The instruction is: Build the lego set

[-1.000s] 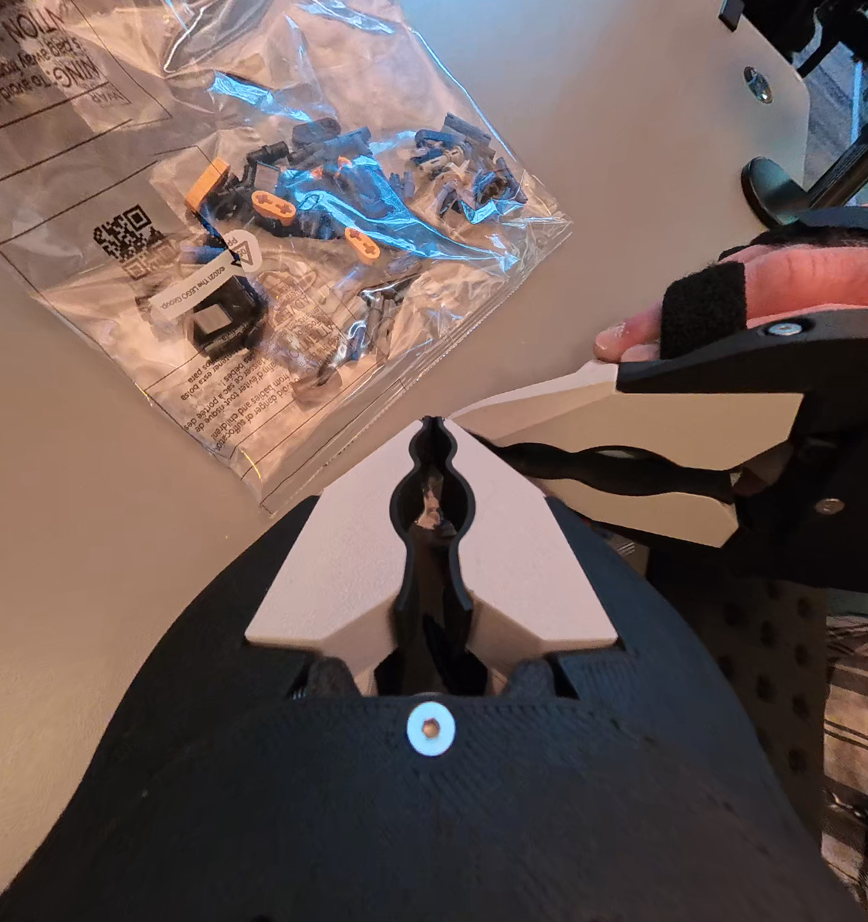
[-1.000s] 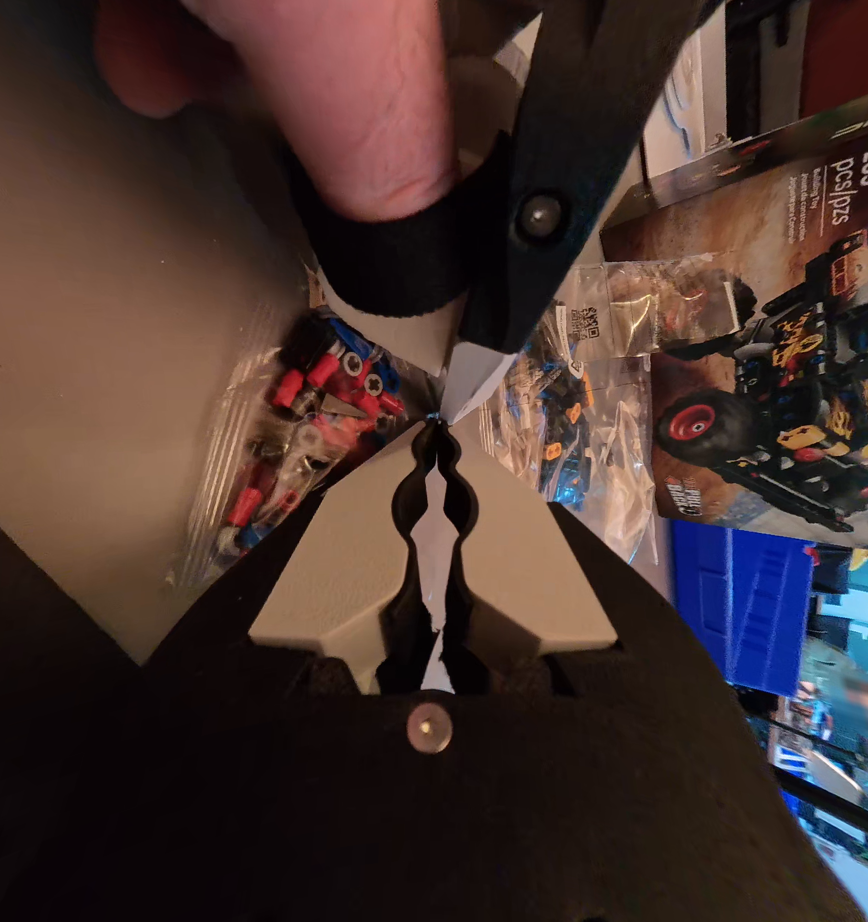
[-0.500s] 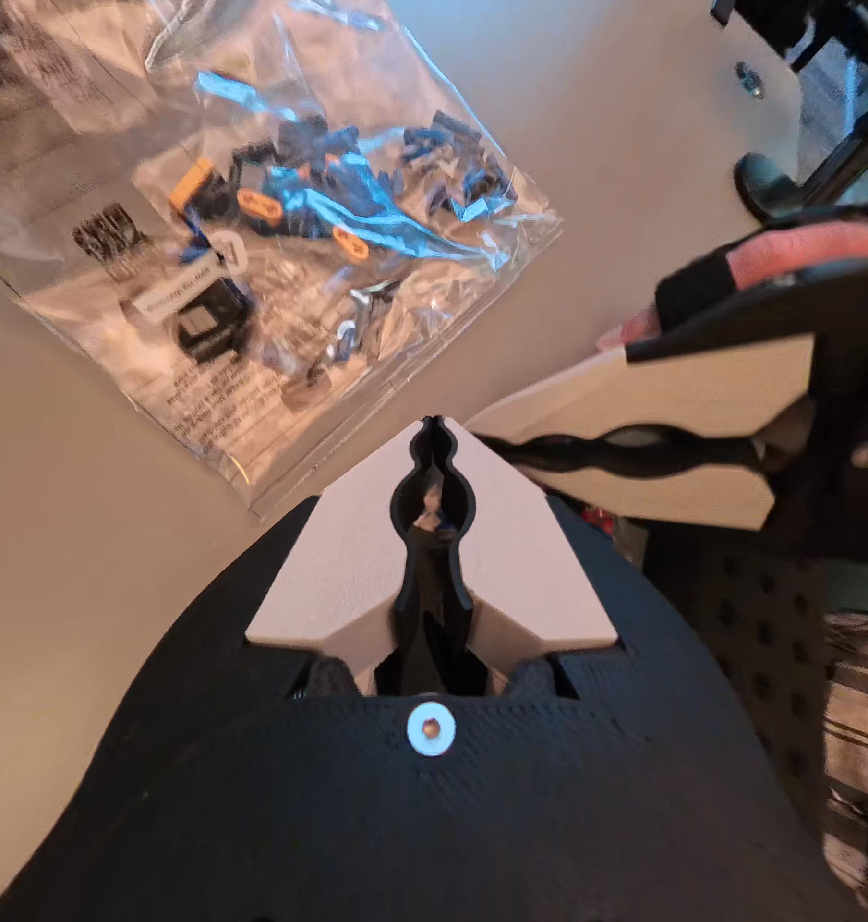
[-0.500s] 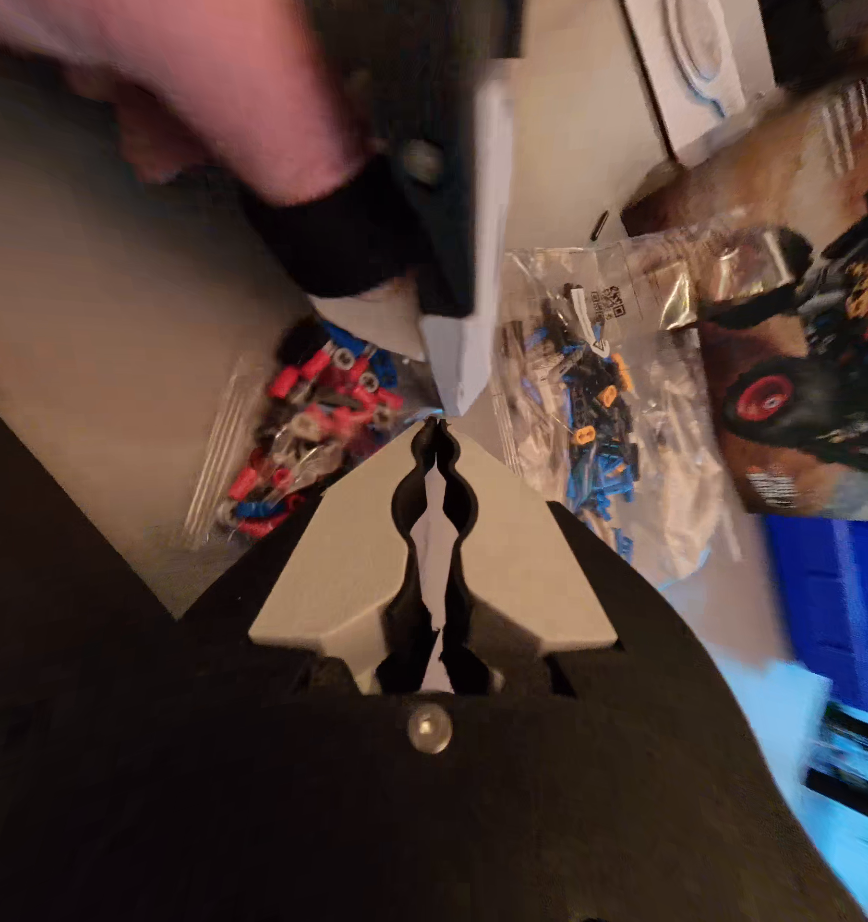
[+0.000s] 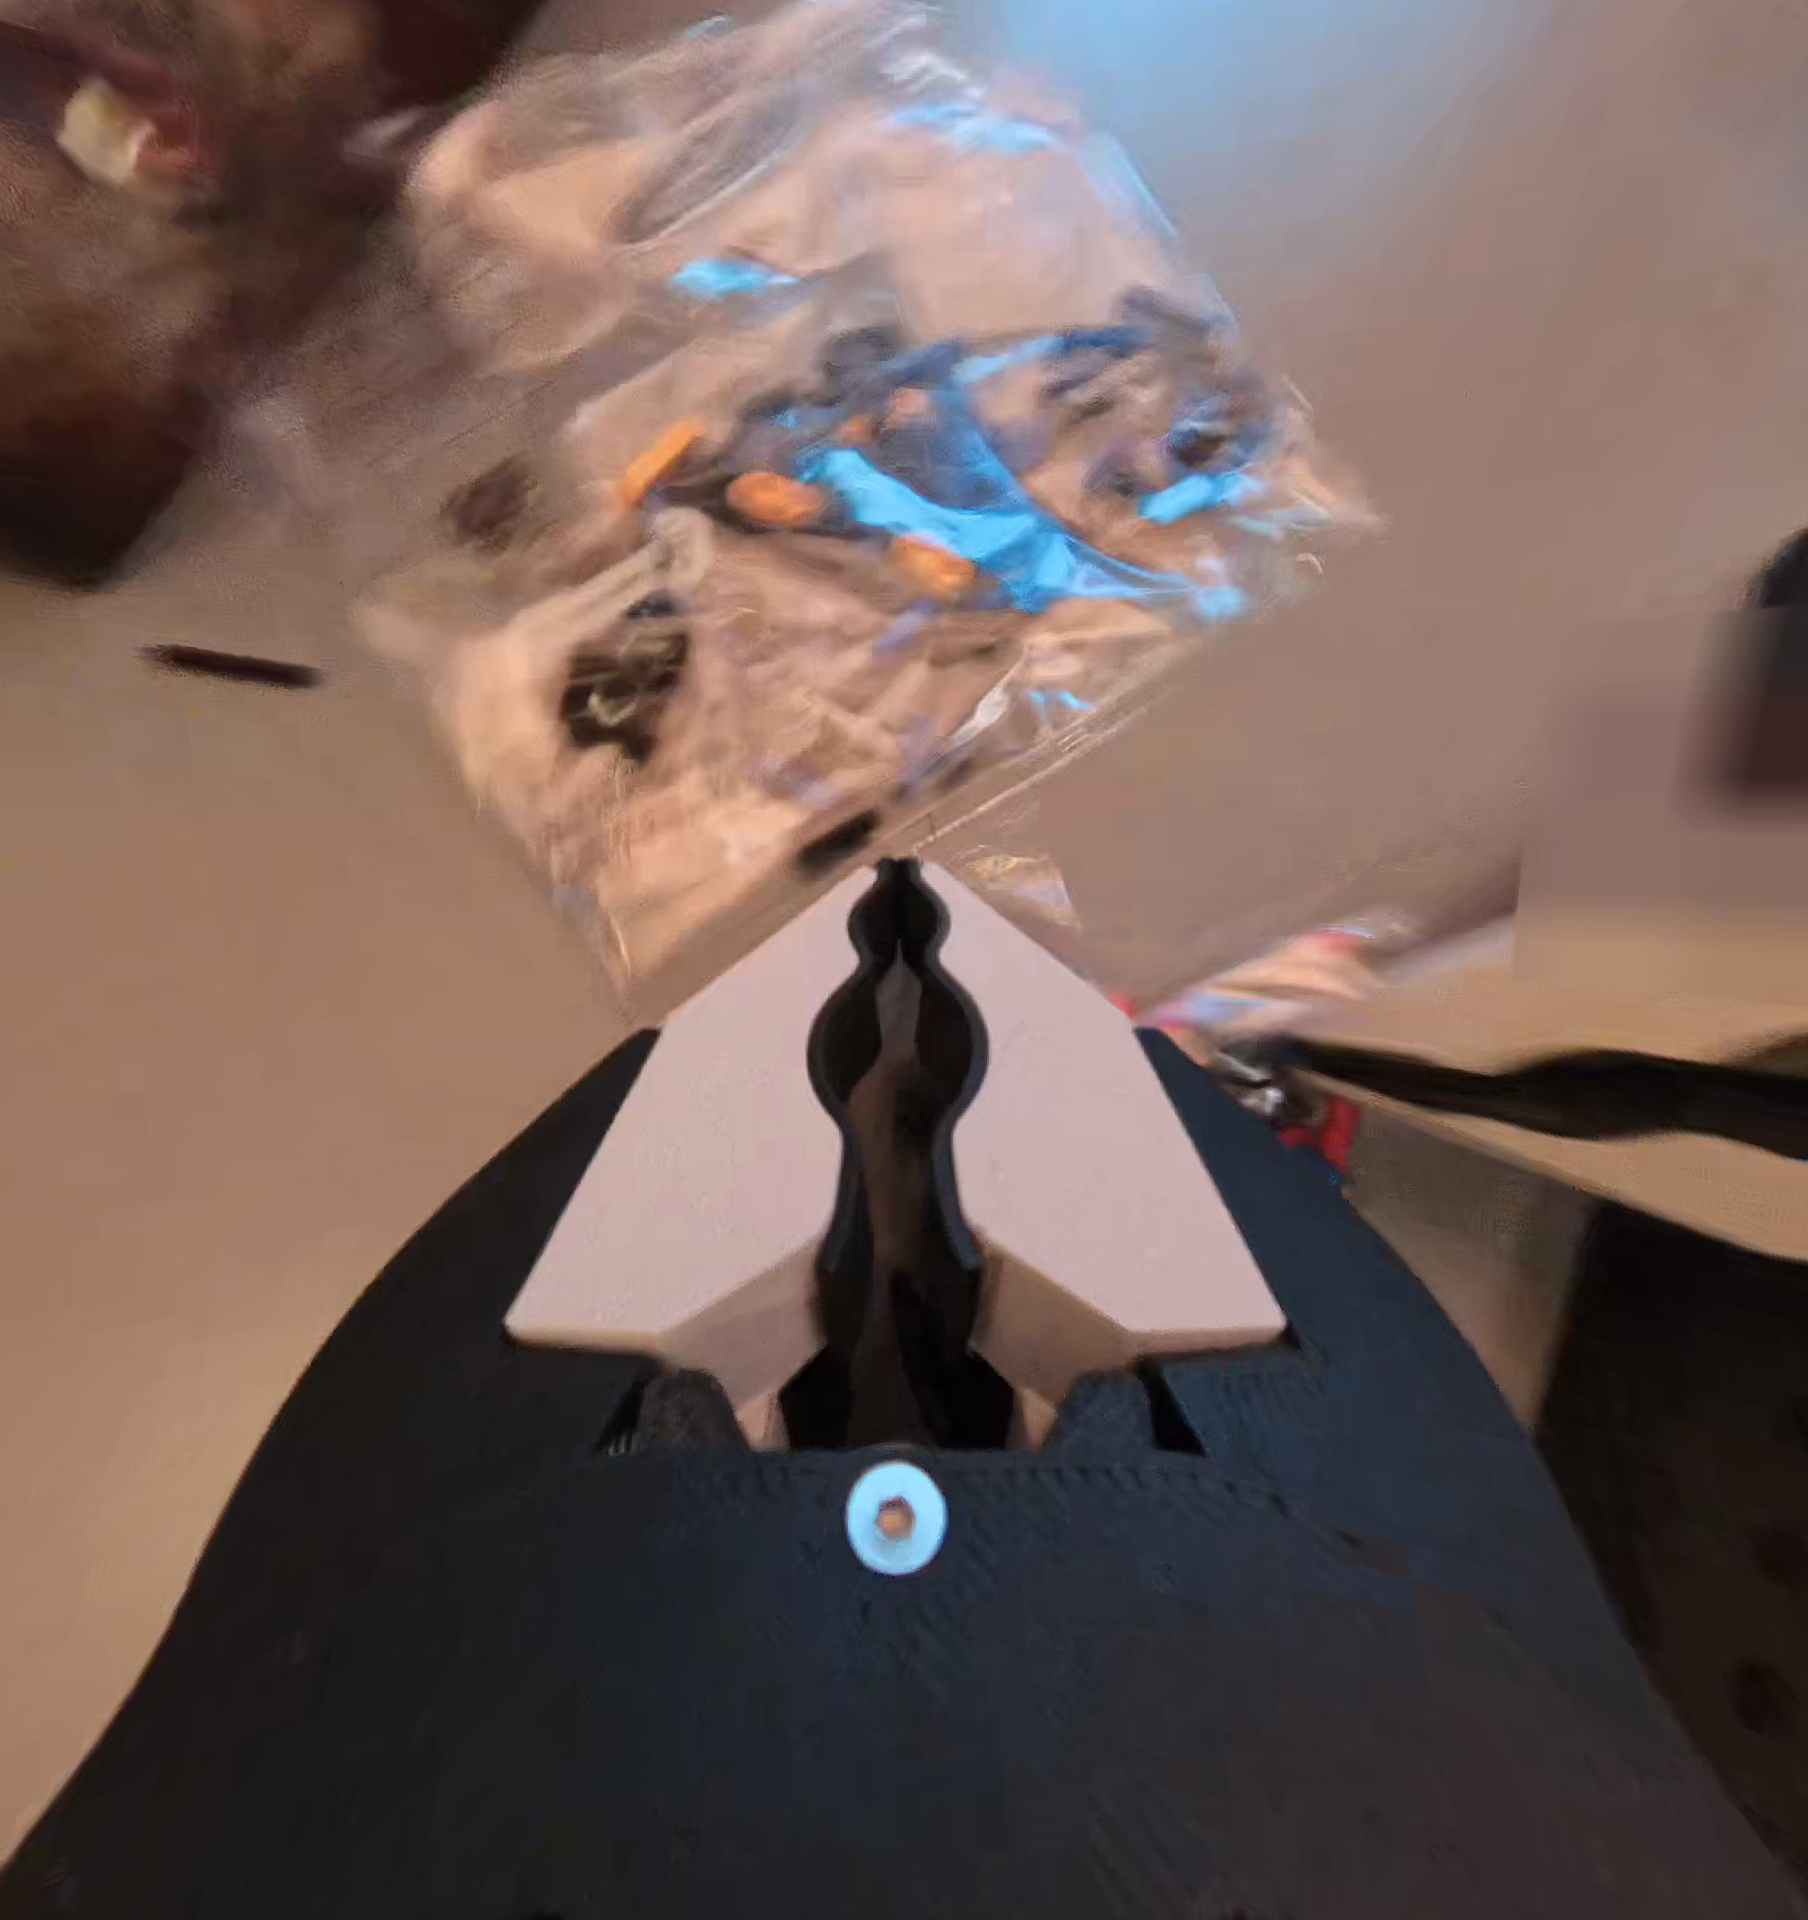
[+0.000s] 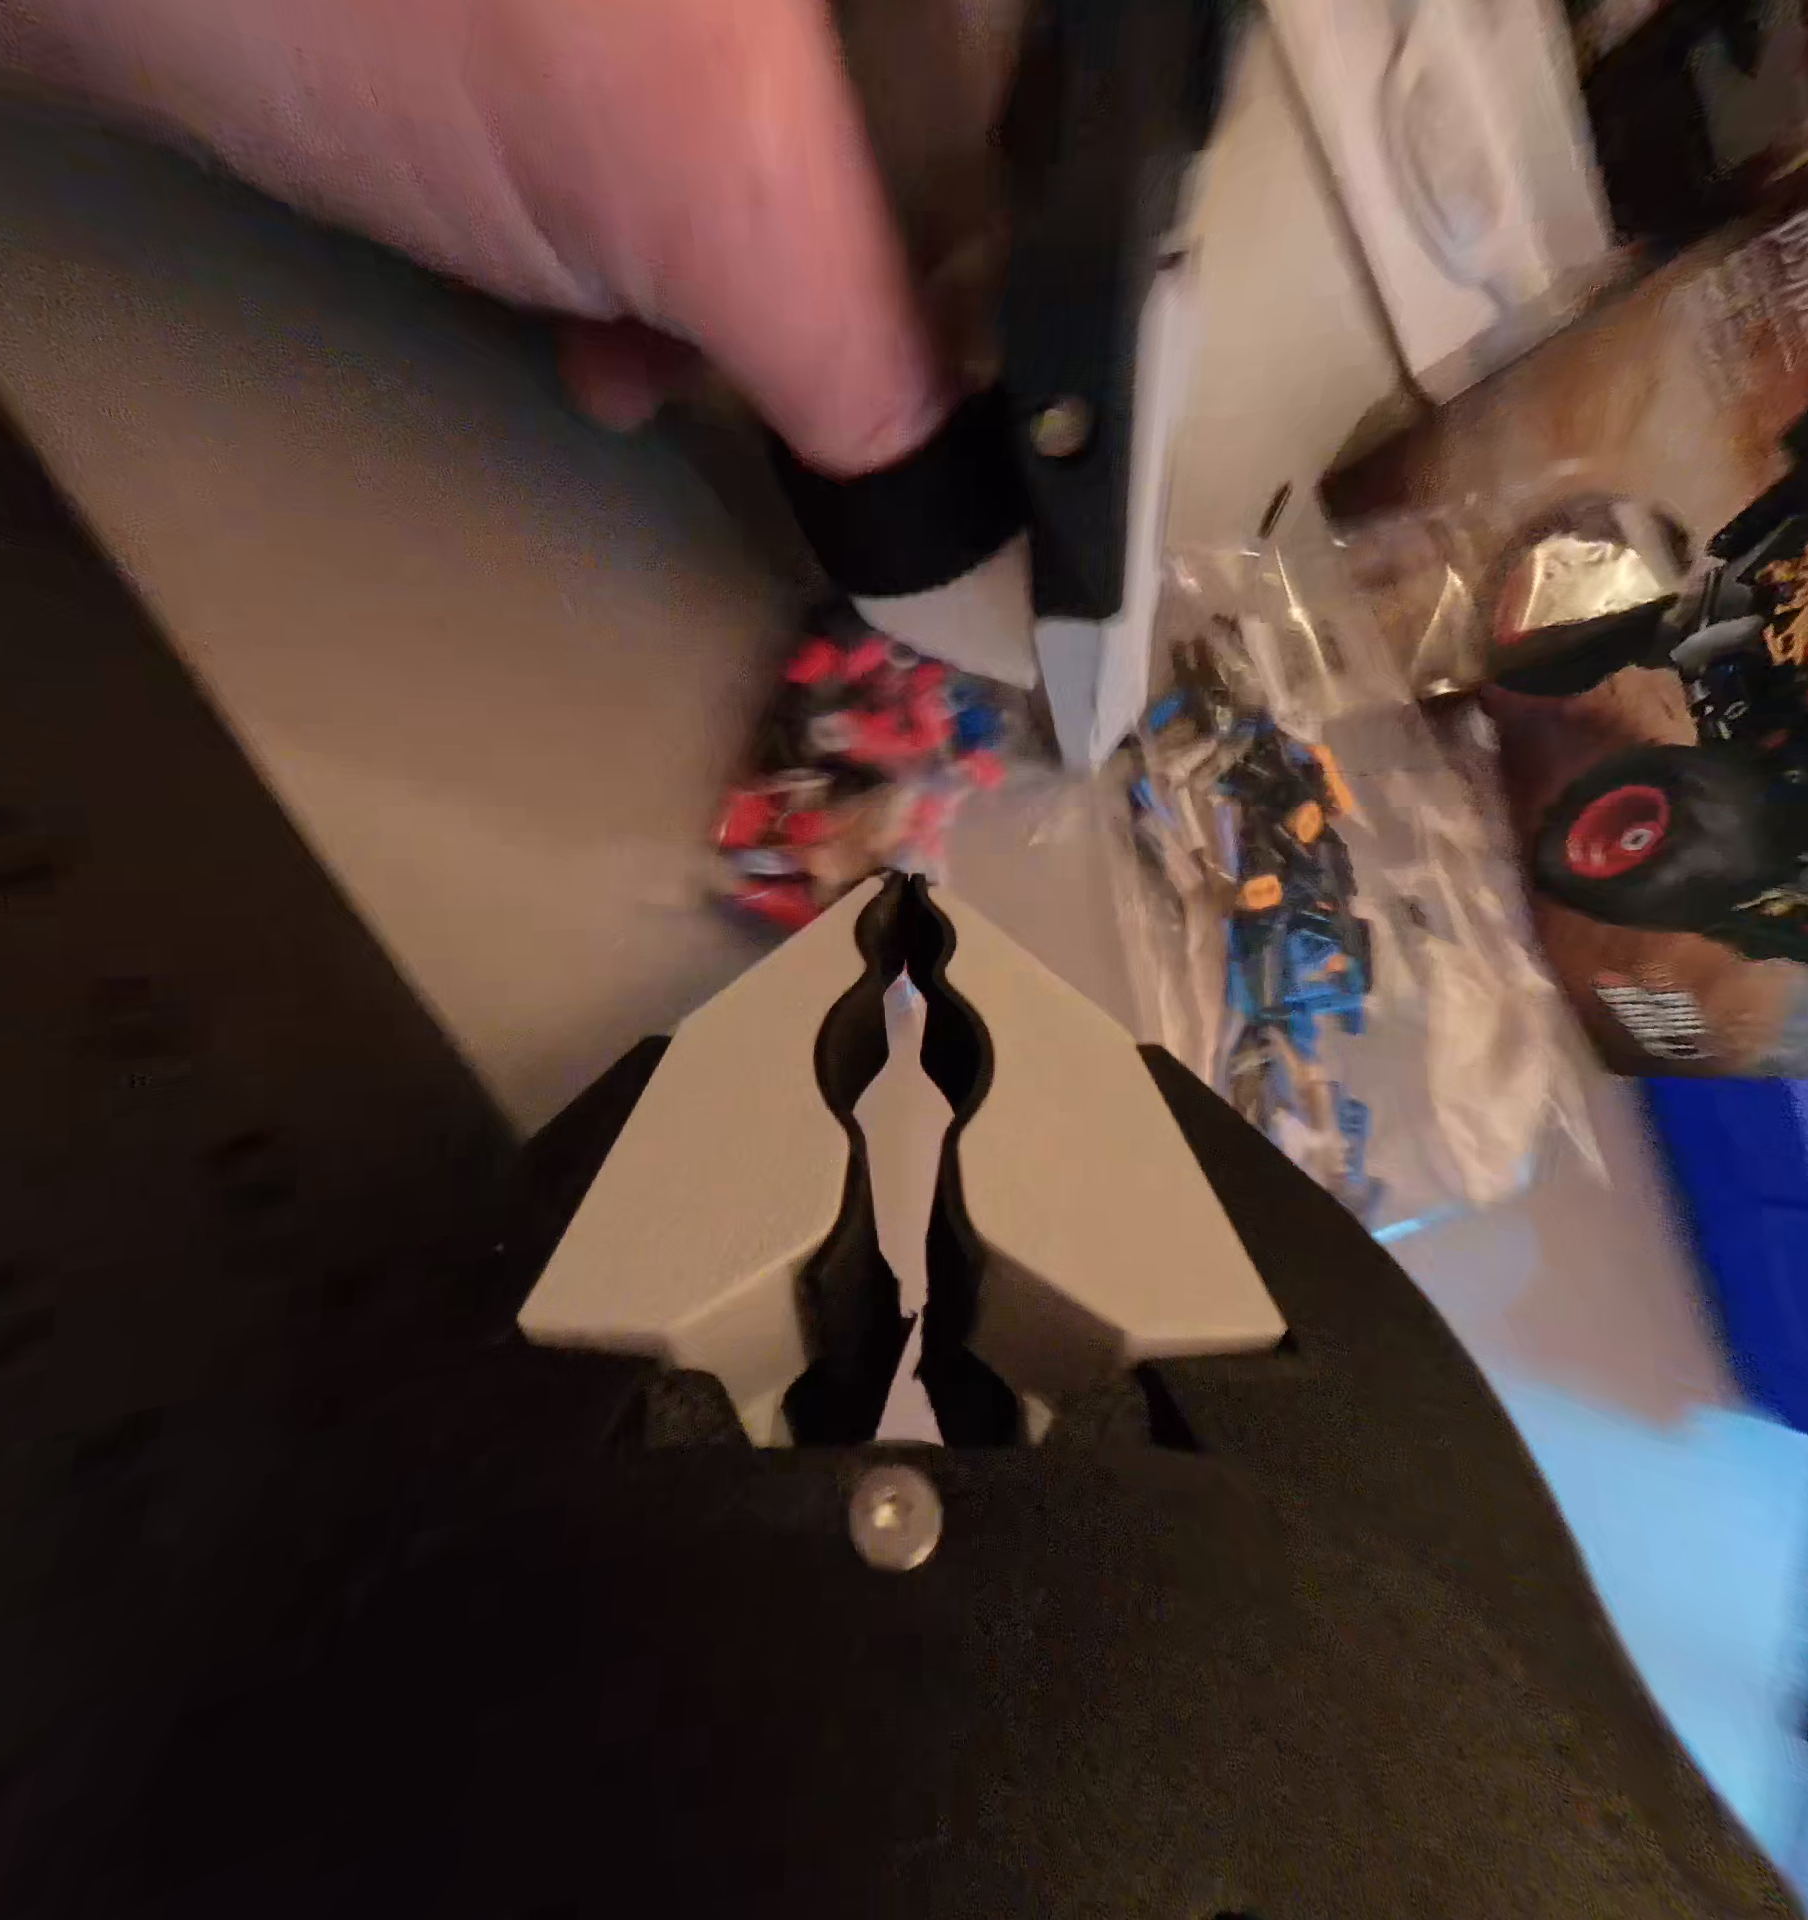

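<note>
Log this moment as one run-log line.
left gripper: shut, at edge of blue-parts bag | right gripper: shut, near red-parts bag | bags: sealed | views: blurred

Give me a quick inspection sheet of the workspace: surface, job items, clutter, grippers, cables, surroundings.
Surface: beige table, bare where not covered by bags.
Job's things: clear bag of blue, black and orange pieces, sealed as far as the blur shows; second bag of red and blue pieces; set box with a truck picture.
Clutter: small dark stick-like piece loose on the table.
Grippers: left gripper shut, tips at the blue bag's edge; right gripper shut, near the red bag. Whether either pinches plastic, cannot tell.
Cables: nothing seen.
Surroundings: blue bin beyond the box; white object behind.
</note>
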A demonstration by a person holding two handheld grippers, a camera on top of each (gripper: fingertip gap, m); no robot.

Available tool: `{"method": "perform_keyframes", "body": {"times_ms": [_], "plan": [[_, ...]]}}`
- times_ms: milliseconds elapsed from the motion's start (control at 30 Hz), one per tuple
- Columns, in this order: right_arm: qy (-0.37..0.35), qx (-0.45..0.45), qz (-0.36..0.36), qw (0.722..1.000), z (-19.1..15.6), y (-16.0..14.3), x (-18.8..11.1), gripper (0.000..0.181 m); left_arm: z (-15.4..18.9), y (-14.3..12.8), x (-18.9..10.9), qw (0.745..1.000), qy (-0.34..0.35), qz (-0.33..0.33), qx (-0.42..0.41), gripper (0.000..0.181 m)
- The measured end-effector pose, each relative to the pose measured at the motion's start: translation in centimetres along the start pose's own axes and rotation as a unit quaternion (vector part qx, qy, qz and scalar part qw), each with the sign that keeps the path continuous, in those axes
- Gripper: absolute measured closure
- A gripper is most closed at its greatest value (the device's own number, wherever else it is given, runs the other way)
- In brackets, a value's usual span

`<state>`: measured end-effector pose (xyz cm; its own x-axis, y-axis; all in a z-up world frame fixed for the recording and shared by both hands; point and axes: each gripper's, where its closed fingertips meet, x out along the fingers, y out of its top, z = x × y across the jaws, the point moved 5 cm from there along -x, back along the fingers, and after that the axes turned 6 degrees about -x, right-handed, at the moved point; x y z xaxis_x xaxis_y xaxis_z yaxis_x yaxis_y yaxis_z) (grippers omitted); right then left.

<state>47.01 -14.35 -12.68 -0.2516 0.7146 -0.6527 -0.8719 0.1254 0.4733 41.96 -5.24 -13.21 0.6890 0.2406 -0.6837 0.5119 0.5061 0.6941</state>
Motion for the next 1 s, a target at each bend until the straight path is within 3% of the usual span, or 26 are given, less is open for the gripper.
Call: {"method": "perform_keyframes", "body": {"times_ms": [67, 200, 333, 533, 667, 833, 1000], "plan": [[0.029, 0.038, 0.031, 0.998, -0.3, -0.4, -1.1, 0.181, -2.1, 0.5, -1.1, 0.995, -0.052, 0.027, -0.075, 0.181], [0.071, 0.124, 0.055, 0.988, 1.5, -1.8, -1.5, 0.181, 1.2, 0.0, -0.5, 0.996, -0.085, 0.006, -0.022, 0.181], [0.085, 0.168, 0.087, 0.978, 3.0, -2.3, -1.8, 0.181, 1.2, 0.5, -1.6, 0.990, -0.125, 0.038, -0.045, 0.181], [0.138, 0.199, 0.099, 0.965, 3.7, -2.7, -1.7, 0.181, 1.3, -0.4, -1.6, 0.991, -0.128, 0.002, -0.040, 0.181], [0.175, 0.260, 0.107, 0.944, 4.9, -4.6, -2.5, 0.179, 1.2, -0.9, -2.0, 0.988, -0.147, -0.013, -0.046, 0.181], [0.208, 0.269, 0.099, 0.935, 4.6, -5.2, -3.2, 0.160, 1.4, -0.5, -3.4, 0.987, -0.158, 0.000, -0.034, 0.167], [0.214, 0.261, 0.086, 0.938, 4.6, -5.2, -3.6, 0.163, 1.3, -1.0, -5.3, 0.987, -0.157, 0.019, -0.021, 0.148]]}}
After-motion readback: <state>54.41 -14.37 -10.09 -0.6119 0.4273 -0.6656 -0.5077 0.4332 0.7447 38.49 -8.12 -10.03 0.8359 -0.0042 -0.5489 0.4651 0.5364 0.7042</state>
